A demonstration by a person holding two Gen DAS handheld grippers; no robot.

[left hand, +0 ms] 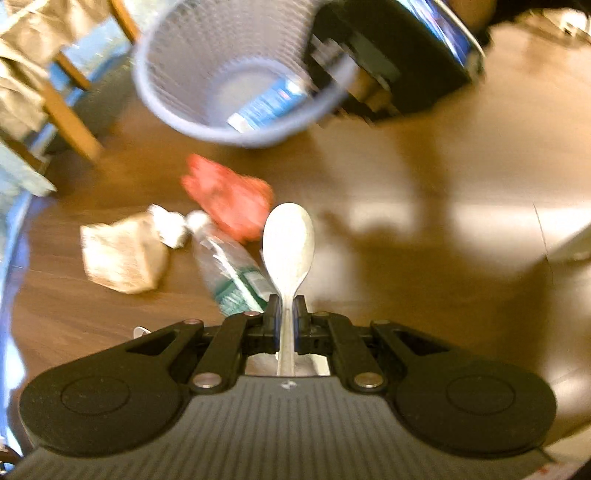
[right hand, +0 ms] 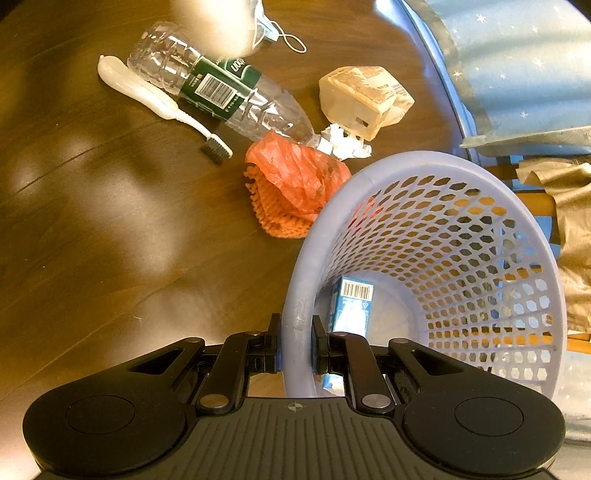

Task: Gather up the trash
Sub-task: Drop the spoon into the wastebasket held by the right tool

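Note:
My left gripper [left hand: 287, 306] is shut on the handle of a white plastic spoon [left hand: 288, 240], whose bowl sticks out ahead above the floor litter. My right gripper [right hand: 295, 332] is shut on the rim of the lilac mesh basket [right hand: 299, 280], one finger inside and one outside. A blue box [right hand: 351, 306] lies in the basket's bottom. On the brown floor lie a clear bottle [right hand: 221, 88], a white toothbrush [right hand: 159, 99], a red bag [right hand: 295, 177] over orange netting [right hand: 273, 218], a brown wrapper [right hand: 365, 96], crumpled tissue [right hand: 343, 142] and a face mask [right hand: 273, 29]. The basket [left hand: 147, 92] appears blurred ahead in the left wrist view.
Wooden chair legs [left hand: 70, 114] and tan cloth stand to the left of the basket in the left wrist view. A blue star-patterned cloth [right hand: 517, 66] edges the floor at the upper right in the right wrist view. Bare wood floor [right hand: 110, 240] stretches left of the basket.

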